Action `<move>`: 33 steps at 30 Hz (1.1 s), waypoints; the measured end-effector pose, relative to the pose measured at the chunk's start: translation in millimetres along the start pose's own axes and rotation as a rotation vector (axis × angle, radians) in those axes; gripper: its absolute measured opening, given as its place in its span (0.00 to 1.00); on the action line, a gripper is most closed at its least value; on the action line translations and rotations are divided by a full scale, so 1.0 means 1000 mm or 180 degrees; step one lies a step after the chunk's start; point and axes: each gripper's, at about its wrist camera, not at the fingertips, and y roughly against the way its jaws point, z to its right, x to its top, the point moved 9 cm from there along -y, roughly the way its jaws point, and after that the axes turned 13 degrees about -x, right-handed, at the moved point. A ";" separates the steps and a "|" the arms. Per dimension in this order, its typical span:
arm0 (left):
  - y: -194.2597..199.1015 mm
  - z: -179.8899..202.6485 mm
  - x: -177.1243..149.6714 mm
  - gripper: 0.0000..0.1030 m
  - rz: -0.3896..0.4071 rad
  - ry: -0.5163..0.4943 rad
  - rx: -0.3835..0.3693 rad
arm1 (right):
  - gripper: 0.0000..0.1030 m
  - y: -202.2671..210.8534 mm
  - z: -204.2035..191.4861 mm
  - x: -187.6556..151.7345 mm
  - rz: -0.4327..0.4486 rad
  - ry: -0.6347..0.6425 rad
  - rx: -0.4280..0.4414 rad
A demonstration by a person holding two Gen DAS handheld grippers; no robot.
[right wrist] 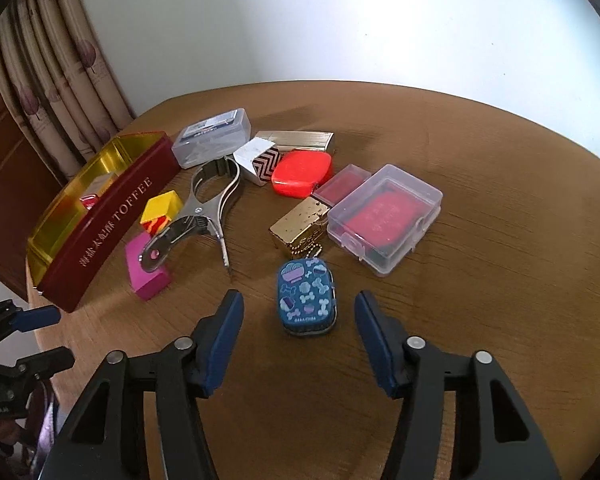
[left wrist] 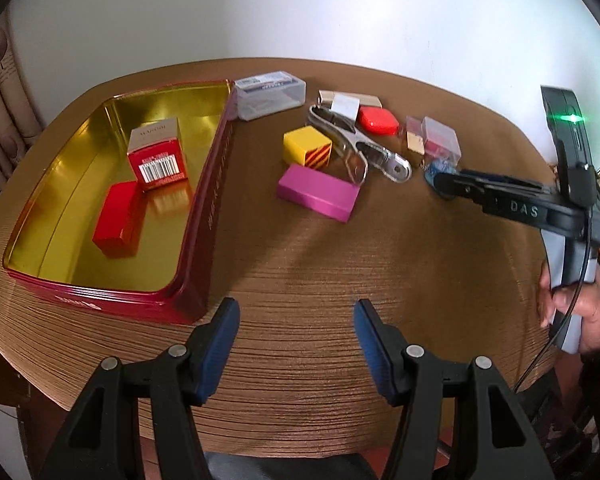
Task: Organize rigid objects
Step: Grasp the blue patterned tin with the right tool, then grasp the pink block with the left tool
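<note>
A red toffee tin (left wrist: pixel 204 208) with a gold inside sits at the left and holds a red barcode box (left wrist: pixel 158 156) and a red block (left wrist: pixel 116 220). Right of it lie a pink block (left wrist: pixel 318 192), a yellow striped block (left wrist: pixel 306 148) and a metal clamp (left wrist: pixel 360 148). My left gripper (left wrist: pixel 296 308) is open above bare table by the tin's near right corner. My right gripper (right wrist: pixel 299 300) is open, and a small blue patterned case (right wrist: pixel 306 296) lies between its fingertips with a gap on each side.
Further back lie a clear plastic box (right wrist: pixel 212 138), a zigzag-patterned box (right wrist: pixel 260 162), a red flat case (right wrist: pixel 300 174), a gold block on a chain (right wrist: pixel 300 224) and a clear box with a red insert (right wrist: pixel 384 216). A curtain (right wrist: pixel 60 80) hangs left. A hand (left wrist: pixel 580 312) holds the right gripper.
</note>
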 end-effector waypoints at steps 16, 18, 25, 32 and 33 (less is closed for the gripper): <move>0.003 0.001 0.018 0.59 0.0037 0.0265 -0.0183 | 0.28 0.006 0.016 -0.025 0.0013 0.0351 -0.0346; 0.003 -0.001 0.031 0.59 0.0099 0.0479 -0.0300 | 0.28 0.011 0.025 -0.030 0.0033 0.0316 -0.0341; -0.018 -0.022 0.070 0.59 0.0160 0.1487 -0.0652 | 0.28 0.013 0.032 -0.030 0.0079 0.0174 -0.0230; -0.041 -0.023 0.086 0.59 0.0040 0.1786 -0.0475 | 0.28 0.017 0.032 -0.029 0.0161 0.0048 -0.0043; -0.045 -0.023 0.086 0.59 0.0016 0.1841 -0.0459 | 0.28 0.017 0.032 -0.029 0.0166 0.0035 -0.0020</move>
